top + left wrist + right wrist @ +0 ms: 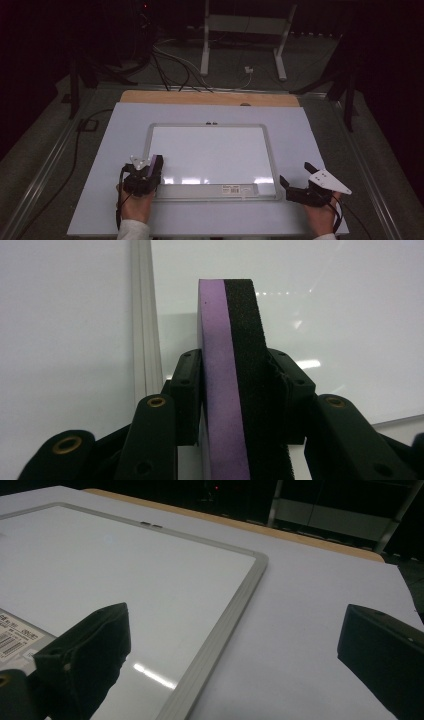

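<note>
Left gripper (150,170) sits at the lower left corner of the whiteboard (212,155), held from below by the person's left hand (136,202). Its jaws are clamped on an eraser (232,385), a block with a purple foam layer on one side and a black felt layer on the other. In the left gripper view the eraser stands on edge between the two pads, both pressing its flat faces; its far end pokes out beyond the jaws over the white board surface, just inside the grey frame (145,330). In the high view the purple edge (157,161) shows at the gripper's tip, right at the board's left frame rail.

Right gripper (296,186) rests near the board's lower right corner, just outside the frame, in the right hand (320,215). Jaws stand wide apart, nothing between them; board corner and the pale table cover (310,610) show through the gap.

Containers: none on the table. The board lies flat on the pale cover, writing surface blank, with light glare along its lower part.

Labels: a small white sticker with a barcode (238,189) on the bottom frame rail, also seen at the left edge of the right gripper view (15,637). Print too small to read. Two small dark marks (211,122) at the middle of the top rail, not legible.
</note>
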A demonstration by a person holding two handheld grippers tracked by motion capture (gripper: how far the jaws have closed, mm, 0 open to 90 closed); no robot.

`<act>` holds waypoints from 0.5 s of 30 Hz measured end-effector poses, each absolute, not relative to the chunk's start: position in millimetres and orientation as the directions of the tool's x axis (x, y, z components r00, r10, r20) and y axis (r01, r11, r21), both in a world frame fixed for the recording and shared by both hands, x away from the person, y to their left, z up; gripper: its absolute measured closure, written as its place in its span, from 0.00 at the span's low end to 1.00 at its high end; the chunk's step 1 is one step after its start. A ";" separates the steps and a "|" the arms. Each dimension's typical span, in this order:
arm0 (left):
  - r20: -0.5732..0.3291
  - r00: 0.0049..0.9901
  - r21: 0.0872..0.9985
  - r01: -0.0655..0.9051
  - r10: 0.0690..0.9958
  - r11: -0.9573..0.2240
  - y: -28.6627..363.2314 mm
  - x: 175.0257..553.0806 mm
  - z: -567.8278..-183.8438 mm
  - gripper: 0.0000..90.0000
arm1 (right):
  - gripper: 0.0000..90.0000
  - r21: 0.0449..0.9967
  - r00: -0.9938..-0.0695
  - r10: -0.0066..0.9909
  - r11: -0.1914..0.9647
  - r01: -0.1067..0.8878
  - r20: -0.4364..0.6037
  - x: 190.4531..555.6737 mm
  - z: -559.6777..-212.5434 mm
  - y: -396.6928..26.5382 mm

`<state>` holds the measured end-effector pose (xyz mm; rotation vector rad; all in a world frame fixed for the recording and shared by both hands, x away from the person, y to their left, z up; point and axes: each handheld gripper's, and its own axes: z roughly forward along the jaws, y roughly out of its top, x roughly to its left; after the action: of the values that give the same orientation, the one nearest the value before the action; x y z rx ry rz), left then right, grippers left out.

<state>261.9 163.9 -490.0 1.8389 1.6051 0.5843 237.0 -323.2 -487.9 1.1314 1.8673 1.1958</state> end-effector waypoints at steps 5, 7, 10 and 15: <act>-0.077 0.141 0.704 0.709 0.987 -0.046 165.4 258.5 -490.1 0.70 | 0.01 0.923 -0.424 0.904 0.215 0.321 -0.063 237.0 -487.9 -323.4; -0.077 0.138 0.703 0.710 0.987 -0.044 166.5 257.3 -490.0 0.70 | 0.01 0.923 -0.423 0.904 0.213 0.321 -0.062 236.9 -487.9 -323.4; -0.082 0.135 0.706 0.707 0.987 -0.038 169.3 256.2 -490.1 0.70 | 0.01 0.923 -0.423 0.904 0.214 0.318 -0.063 236.5 -487.6 -322.9; -0.071 0.112 0.708 0.706 0.991 -0.029 176.5 255.3 -490.2 0.70 | 0.01 0.923 -0.426 0.903 0.217 0.319 -0.065 236.8 -487.7 -322.5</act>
<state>255.3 176.5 -490.2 1.7945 1.6512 0.6114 236.8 -322.5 -487.7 1.1284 1.8682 1.1964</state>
